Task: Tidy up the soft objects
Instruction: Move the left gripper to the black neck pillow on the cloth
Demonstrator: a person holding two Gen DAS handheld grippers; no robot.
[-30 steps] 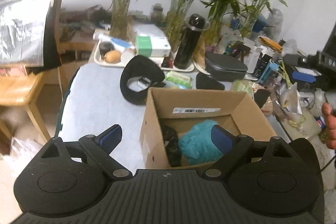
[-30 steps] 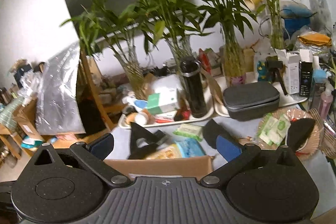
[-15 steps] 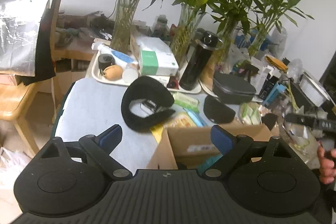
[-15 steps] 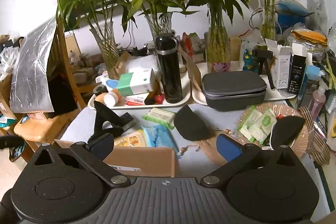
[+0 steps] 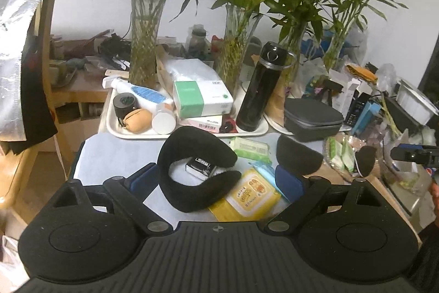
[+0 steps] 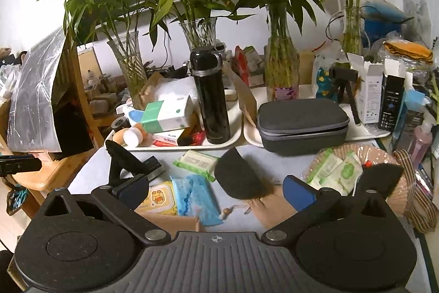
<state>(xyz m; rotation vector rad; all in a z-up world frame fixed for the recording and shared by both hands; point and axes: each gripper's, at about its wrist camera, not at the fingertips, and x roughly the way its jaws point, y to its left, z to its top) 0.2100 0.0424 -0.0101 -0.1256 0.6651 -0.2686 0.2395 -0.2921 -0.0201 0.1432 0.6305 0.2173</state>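
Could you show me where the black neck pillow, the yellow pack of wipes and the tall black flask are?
black neck pillow (image 5: pixel 192 191): left wrist view, on its thick front curve.
yellow pack of wipes (image 5: pixel 247 197): left wrist view, on its printed top face.
tall black flask (image 6: pixel 211 100): right wrist view, on the middle of its body.

Before you, a black flask (image 5: pixel 259 89) stands upright on a cream tray (image 5: pixel 192 132) beside a green-and-white box (image 5: pixel 201 98); behind rise bamboo stalks in glass vases (image 6: pixel 281 65); a grey zip case (image 6: pixel 301 121) sits nearby.
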